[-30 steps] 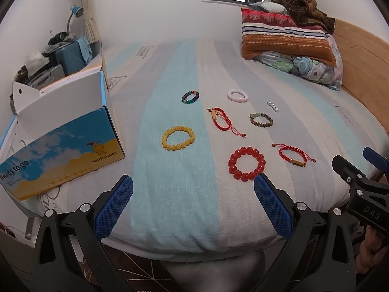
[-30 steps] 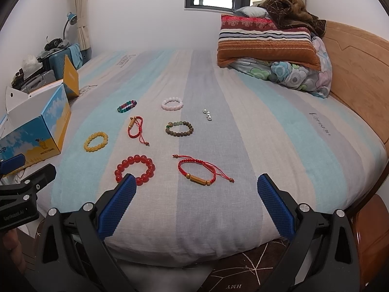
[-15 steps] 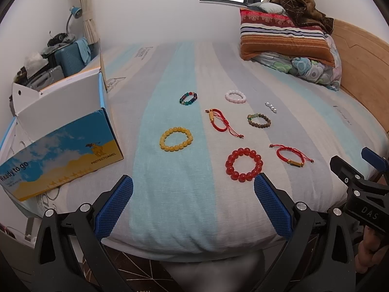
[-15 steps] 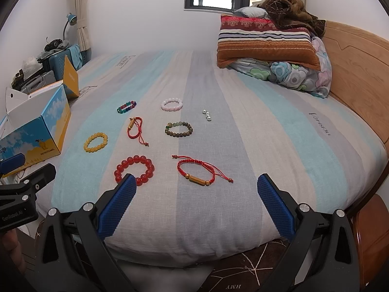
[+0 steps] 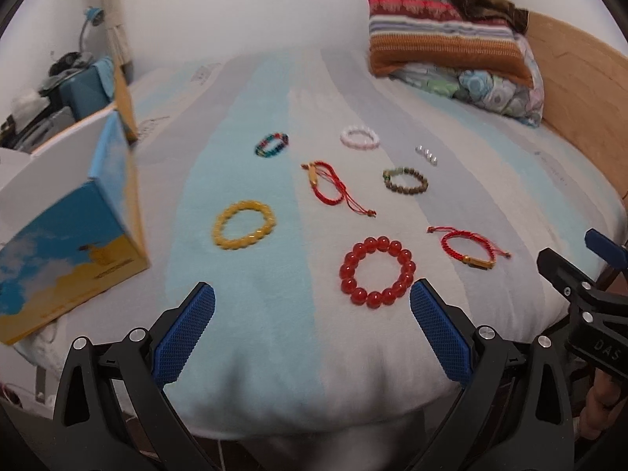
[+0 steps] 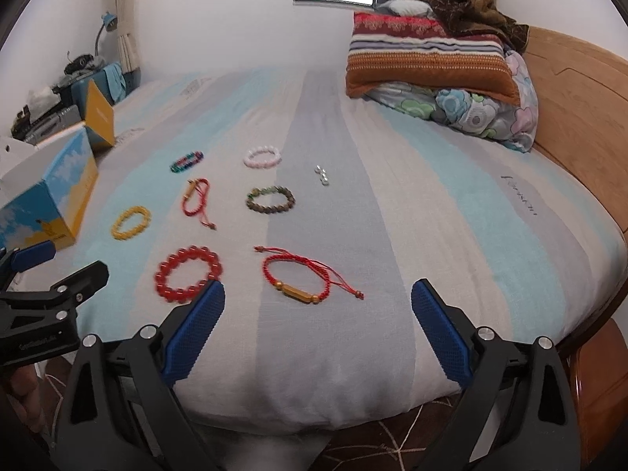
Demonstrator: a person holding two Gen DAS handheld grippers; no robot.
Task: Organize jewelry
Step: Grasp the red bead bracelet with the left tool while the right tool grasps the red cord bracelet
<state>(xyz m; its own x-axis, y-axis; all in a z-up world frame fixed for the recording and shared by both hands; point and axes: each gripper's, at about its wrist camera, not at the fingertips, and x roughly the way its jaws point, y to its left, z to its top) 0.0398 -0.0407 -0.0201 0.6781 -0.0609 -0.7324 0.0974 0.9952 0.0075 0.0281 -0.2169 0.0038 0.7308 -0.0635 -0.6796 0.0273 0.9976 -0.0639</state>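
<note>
Several bracelets lie spread on the striped bed. Nearest are a red bead bracelet (image 5: 377,271) (image 6: 187,273) and a red cord bracelet with a gold tube (image 5: 468,248) (image 6: 302,277). Further back lie a yellow bead bracelet (image 5: 243,225) (image 6: 131,222), a second red cord bracelet (image 5: 329,186) (image 6: 195,200), a brown-green one (image 5: 405,179) (image 6: 270,198), a pink one (image 5: 360,138) (image 6: 262,156), a multicolour one (image 5: 271,144) (image 6: 187,161) and small pearls (image 5: 426,154) (image 6: 322,174). My left gripper (image 5: 312,329) and right gripper (image 6: 318,331) hover open and empty at the bed's near edge.
An open blue-and-yellow cardboard box (image 5: 74,235) (image 6: 47,200) stands on the bed's left side. Folded blankets and a pillow (image 6: 435,78) are stacked at the far right against a wooden headboard (image 6: 573,117). Cluttered cases (image 5: 51,106) sit at the far left.
Both grippers have moved forward toward the bed, so the bracelets appear closer and larger. Both stay open and nothing on the bed has shifted.
</note>
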